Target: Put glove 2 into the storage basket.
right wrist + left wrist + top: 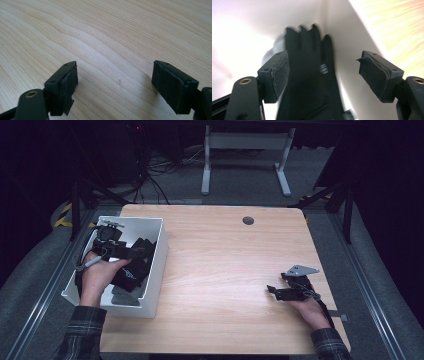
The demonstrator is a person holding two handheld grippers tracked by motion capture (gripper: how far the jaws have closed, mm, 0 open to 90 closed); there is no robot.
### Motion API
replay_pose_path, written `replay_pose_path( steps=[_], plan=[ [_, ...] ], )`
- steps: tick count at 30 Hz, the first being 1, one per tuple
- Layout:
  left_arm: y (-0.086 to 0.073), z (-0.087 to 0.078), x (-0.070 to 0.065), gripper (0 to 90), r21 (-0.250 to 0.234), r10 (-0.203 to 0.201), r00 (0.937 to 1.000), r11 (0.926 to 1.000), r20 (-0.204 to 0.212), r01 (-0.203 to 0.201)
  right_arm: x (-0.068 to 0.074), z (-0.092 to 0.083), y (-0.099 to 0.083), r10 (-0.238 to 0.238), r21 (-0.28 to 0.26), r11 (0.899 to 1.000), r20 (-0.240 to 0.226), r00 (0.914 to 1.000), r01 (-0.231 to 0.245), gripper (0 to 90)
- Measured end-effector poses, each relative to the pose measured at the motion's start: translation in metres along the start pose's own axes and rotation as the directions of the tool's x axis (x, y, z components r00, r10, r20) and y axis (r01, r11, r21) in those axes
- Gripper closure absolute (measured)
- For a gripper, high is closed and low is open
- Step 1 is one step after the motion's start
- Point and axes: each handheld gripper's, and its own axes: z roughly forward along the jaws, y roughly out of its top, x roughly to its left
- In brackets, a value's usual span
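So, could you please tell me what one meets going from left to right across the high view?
Left gripper over the white bin, with a black glove in the bin → bare wooden table → right gripper.

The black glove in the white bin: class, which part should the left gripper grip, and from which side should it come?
Grip the black glove across its palm, coming from above into the open top of the white bin. The glove lies flat with fingers spread; the palm looks the broadest part, and the left gripper already stands open astride it.
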Motion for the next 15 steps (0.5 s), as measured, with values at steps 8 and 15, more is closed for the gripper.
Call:
replay_pose_path(
  steps=[8,15],
  plan=[
    [0.016,-0.001,-0.036,23.8,-0.051,0.075,0.9939,0.9962,0.08,-0.071,0.0,0.0,0.0,0.001,0.0,1.0,0.0,1.0,-0.001,21.4],
    [0.023,0.006,-0.065,21.7,-0.081,0.123,0.9845,0.9903,0.126,-0.113,0.0,0.0,0.0,0.003,0.001,1.0,0.0,1.0,-0.003,21.4]
  ],
)
